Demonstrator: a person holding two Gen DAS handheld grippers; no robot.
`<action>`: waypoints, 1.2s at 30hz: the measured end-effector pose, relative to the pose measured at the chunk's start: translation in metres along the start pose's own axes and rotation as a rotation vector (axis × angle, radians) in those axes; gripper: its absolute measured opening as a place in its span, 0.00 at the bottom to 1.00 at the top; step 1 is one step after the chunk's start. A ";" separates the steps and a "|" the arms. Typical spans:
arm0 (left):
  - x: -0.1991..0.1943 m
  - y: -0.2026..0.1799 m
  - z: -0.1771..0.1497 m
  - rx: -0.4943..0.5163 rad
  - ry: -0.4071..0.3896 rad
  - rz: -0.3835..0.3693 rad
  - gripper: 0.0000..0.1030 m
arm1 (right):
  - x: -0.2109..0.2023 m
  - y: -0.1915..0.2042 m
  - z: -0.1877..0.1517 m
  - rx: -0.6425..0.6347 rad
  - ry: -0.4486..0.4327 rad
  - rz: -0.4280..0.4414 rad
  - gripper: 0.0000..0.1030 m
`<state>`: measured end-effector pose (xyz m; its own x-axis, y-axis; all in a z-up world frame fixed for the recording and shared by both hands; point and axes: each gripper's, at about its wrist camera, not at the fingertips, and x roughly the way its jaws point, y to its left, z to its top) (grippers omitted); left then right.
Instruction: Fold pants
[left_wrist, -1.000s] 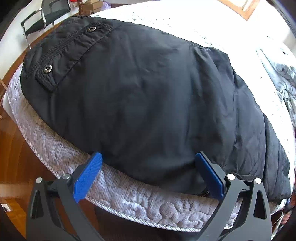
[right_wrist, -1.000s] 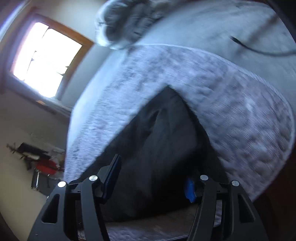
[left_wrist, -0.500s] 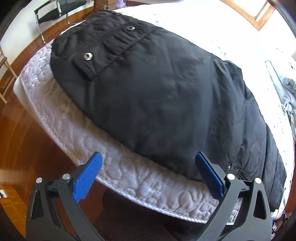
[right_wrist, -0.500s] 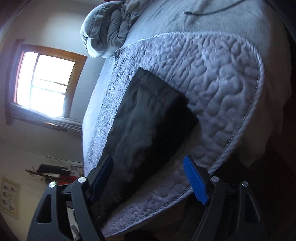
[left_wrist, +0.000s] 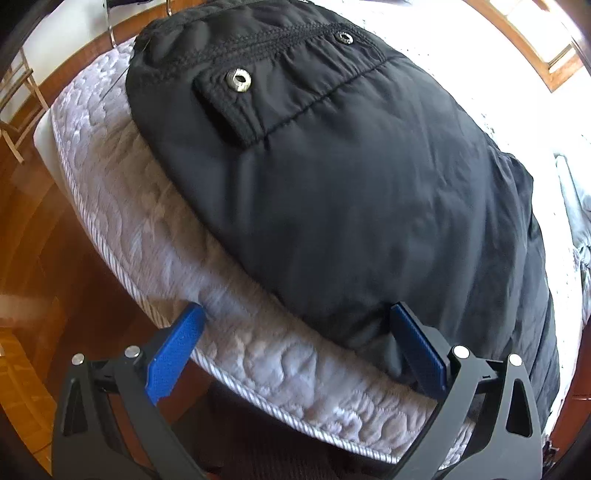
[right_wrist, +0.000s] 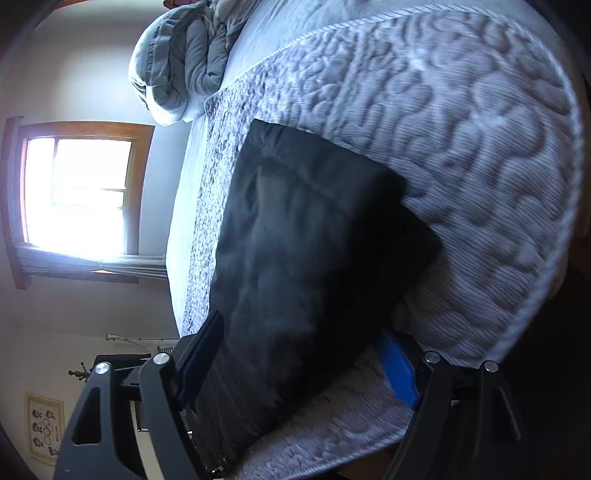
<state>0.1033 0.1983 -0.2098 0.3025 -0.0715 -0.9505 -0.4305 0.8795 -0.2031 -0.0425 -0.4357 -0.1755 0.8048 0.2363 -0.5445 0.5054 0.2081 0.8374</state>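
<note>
Black quilted pants (left_wrist: 351, 177) lie flat on a white quilted mattress (left_wrist: 155, 236), waistband with metal snaps (left_wrist: 240, 79) at the far left. My left gripper (left_wrist: 295, 347) is open, its blue pads (left_wrist: 173, 354) at the mattress's near edge by the pants' side edge. In the right wrist view the pants' leg end (right_wrist: 303, 251) lies near the mattress (right_wrist: 480, 155) corner. My right gripper (right_wrist: 295, 365) is open, jaws straddling the pants' edge without closing on it.
Wooden floor (left_wrist: 33, 258) lies below the mattress edge. Chairs (left_wrist: 18, 96) stand at the far left. A bundled grey duvet (right_wrist: 184, 62) lies on the bed past the pants. A window (right_wrist: 77, 192) is in the wall.
Both grippers moved closer to the pants' near edge after pulling back. The left view shifted toward the waistband; the right gripper's jaws now straddle the leg end.
</note>
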 end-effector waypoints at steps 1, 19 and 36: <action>0.000 -0.002 0.005 0.007 -0.007 0.006 0.97 | 0.003 0.003 0.002 -0.003 -0.005 -0.005 0.69; 0.021 -0.065 0.061 0.060 -0.048 0.027 0.98 | -0.017 0.116 0.056 -0.437 -0.070 -0.036 0.12; 0.023 -0.056 0.053 0.076 -0.111 -0.028 0.97 | -0.013 0.014 0.071 -0.188 -0.093 -0.156 0.50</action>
<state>0.1796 0.1722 -0.2078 0.4078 -0.0473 -0.9118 -0.3565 0.9111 -0.2068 -0.0237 -0.5028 -0.1538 0.7513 0.1014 -0.6521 0.5656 0.4102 0.7155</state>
